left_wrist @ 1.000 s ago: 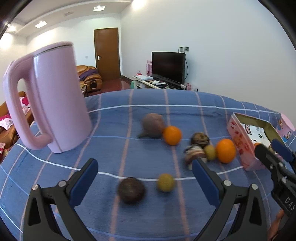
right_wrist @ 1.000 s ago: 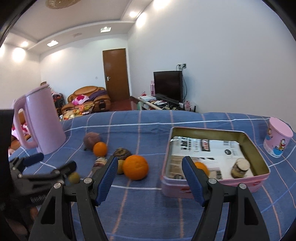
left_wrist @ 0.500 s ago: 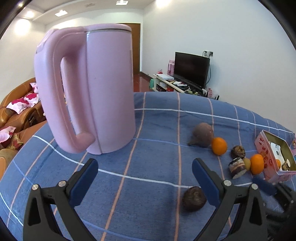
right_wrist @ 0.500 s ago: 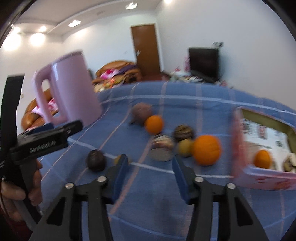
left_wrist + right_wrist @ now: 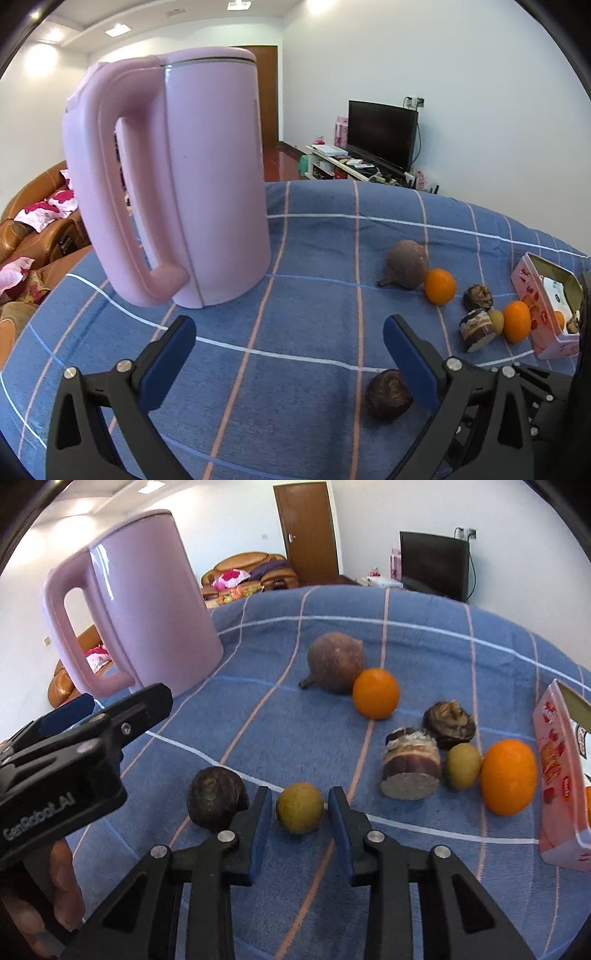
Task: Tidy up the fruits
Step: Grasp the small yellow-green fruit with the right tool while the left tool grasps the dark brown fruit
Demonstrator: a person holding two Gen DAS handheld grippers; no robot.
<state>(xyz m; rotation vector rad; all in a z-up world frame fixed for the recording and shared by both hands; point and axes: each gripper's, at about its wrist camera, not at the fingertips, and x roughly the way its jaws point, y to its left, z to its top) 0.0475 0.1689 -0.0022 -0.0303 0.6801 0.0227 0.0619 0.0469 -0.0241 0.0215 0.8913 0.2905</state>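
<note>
In the right wrist view my right gripper (image 5: 300, 812) is open, its jaws on either side of a small yellow-green fruit (image 5: 299, 807) on the blue cloth, with small gaps. A dark round fruit (image 5: 216, 803) lies just left of it and shows in the left wrist view (image 5: 388, 393). Farther off lie a brown root (image 5: 334, 662), a small orange (image 5: 375, 693), a cut brown piece (image 5: 410, 764), another green fruit (image 5: 463, 765) and a big orange (image 5: 508, 776). The pink tin (image 5: 561, 782) stands at right. My left gripper (image 5: 290, 363) is open and empty, facing the pink kettle (image 5: 184, 177).
The pink kettle (image 5: 147, 602) stands at the back left of the blue checked tablecloth (image 5: 424, 642). The left gripper's body (image 5: 74, 757) sits close to the left of the dark fruit. A TV, sofa and door lie beyond the table.
My right gripper swung left, moved in and narrowed its jaws around the yellow-green fruit. My left gripper turned left from the fruits toward the kettle.
</note>
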